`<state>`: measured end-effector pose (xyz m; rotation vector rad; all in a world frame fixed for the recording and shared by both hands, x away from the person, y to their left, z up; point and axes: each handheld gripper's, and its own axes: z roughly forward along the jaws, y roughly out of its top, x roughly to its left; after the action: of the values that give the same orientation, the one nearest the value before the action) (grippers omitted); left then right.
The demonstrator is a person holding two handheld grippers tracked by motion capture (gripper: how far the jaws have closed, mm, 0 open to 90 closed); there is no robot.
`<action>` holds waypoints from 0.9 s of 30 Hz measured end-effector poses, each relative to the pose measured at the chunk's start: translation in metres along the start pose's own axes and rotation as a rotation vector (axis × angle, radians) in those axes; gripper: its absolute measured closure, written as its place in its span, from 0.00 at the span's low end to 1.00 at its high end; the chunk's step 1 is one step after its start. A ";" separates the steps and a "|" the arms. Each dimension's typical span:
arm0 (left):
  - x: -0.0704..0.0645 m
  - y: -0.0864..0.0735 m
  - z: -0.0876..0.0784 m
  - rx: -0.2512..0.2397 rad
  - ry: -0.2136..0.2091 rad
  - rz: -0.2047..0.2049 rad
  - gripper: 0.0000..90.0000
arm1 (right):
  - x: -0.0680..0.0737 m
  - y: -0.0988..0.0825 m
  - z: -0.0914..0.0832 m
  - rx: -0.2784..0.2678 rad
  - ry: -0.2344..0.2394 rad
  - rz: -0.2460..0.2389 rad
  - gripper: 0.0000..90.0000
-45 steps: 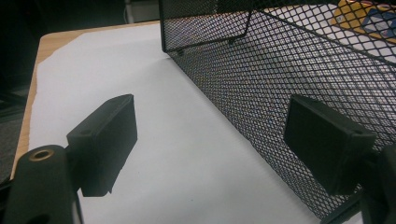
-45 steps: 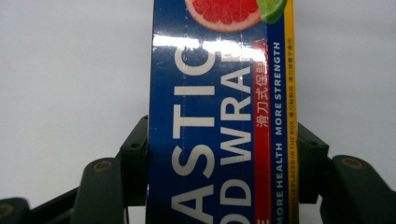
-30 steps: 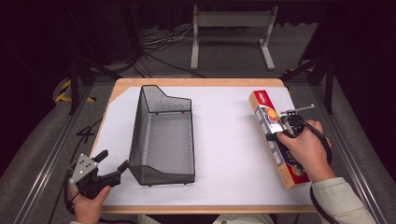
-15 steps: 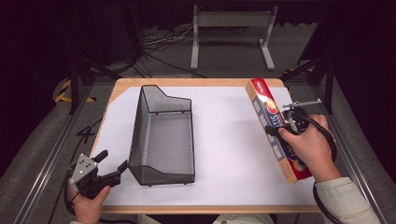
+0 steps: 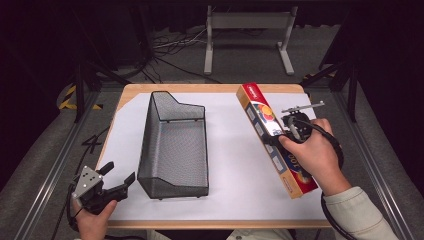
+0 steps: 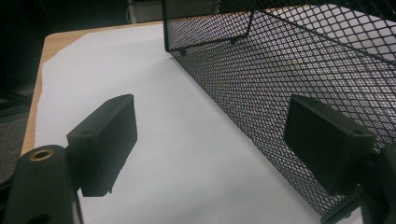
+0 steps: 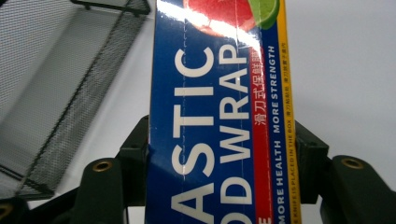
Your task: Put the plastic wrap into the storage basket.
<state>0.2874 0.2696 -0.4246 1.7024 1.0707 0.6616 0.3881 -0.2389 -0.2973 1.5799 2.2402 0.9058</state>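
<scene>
Your right tool (image 5: 286,131) pinches plastic wrap box (image 5: 274,140), right of mesh basket (image 5: 175,145). Your left tool (image 5: 117,181) spread, empty, just left of basket's near corner.

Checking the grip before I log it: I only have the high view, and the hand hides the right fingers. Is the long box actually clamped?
Observer: Yes. In the right gripper view the box runs up between the fingers of the right gripper, one pressed on each long side.
Operator: What is the box?
Observer: The print reads "ASTIC" and "OD WRAP", with fruit pictured at the far end, so most likely plastic food wrap.
Operator: Left side: anything in those fingers?
Observer: No. The left gripper is open over the white paper with nothing between its fingers. One finger sits close beside the wall of the mesh basket; I cannot tell whether they touch.
</scene>
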 end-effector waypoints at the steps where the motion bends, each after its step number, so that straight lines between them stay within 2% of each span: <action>1: 0.000 0.000 0.000 0.000 0.000 0.000 0.20 | 0.005 0.001 0.001 -0.001 0.008 -0.007 0.44; 8: 0.000 0.000 0.001 -0.002 0.001 0.002 0.20 | 0.036 0.013 0.004 -0.003 0.058 -0.038 0.44; 9: 0.000 0.000 0.001 -0.002 0.001 0.002 0.20 | 0.036 0.013 0.004 -0.003 0.058 -0.038 0.44; 17: 0.000 0.001 0.001 -0.004 0.004 -0.002 0.20 | 0.062 0.022 0.011 0.006 0.092 -0.072 0.44; 27: 0.000 0.002 0.003 -0.007 -0.001 0.004 0.20 | 0.087 0.031 0.014 -0.007 0.136 -0.089 0.44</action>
<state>0.2908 0.2680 -0.4238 1.6992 1.0634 0.6661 0.3859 -0.1482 -0.2770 1.4435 2.3752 1.0230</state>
